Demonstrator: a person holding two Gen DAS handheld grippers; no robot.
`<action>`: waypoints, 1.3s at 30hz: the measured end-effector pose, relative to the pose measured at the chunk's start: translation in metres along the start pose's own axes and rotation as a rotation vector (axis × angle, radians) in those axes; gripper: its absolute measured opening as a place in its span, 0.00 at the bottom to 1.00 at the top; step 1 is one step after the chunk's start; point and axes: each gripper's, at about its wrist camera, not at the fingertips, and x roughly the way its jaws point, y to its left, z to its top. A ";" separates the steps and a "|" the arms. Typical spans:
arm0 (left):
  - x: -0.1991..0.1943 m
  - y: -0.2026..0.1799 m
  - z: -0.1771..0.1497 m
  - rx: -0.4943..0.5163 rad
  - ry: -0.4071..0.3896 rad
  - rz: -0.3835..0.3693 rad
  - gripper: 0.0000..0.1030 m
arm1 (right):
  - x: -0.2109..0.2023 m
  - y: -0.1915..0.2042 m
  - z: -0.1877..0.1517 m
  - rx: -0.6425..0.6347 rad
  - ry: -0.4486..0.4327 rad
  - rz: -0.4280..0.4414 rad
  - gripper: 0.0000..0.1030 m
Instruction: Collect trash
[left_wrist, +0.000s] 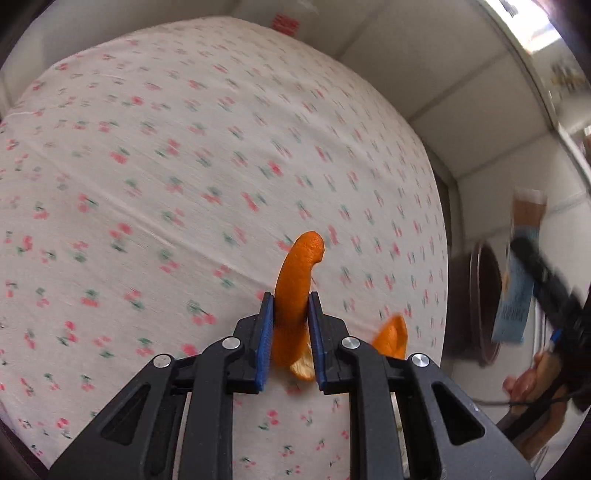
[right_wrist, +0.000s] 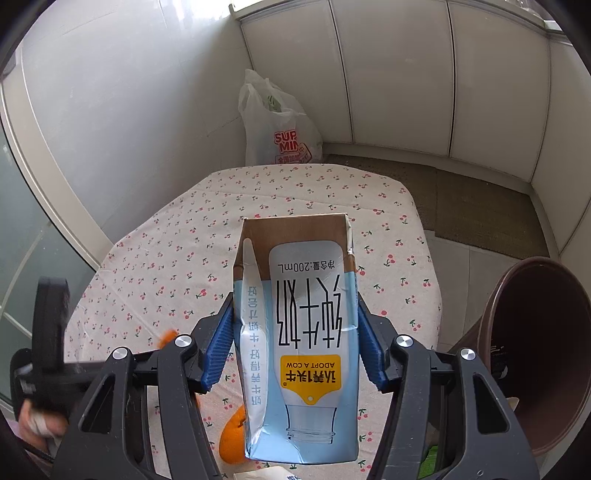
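Blue-padded jaws of the left gripper pinch a light, floppy orange peel mid-strip, while the right gripper clamps a crushable milk carton by its sides.

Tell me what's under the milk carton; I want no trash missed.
Below the milk carton, held by the right gripper, lie the cherry-print tablecloth and an orange peel. Whatever lies directly behind the carton is hidden.

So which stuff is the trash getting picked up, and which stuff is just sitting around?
Part of the job:
- orange peel, pinched in the left gripper
- milk carton, held in the right gripper
- brown bin beside the table
- another peel piece on the cloth

Just lying about:
- cherry tablecloth
- white shopping bag on the floor
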 end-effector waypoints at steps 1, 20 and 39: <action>-0.007 0.007 0.009 -0.027 -0.029 -0.001 0.18 | -0.002 -0.001 0.000 0.003 -0.006 -0.001 0.55; -0.041 -0.004 0.074 -0.157 -0.176 0.102 0.58 | -0.048 -0.032 0.010 0.070 -0.150 -0.093 0.55; 0.038 0.052 0.080 -0.230 -0.113 0.130 0.23 | 0.002 -0.032 0.008 0.098 0.023 -0.024 0.67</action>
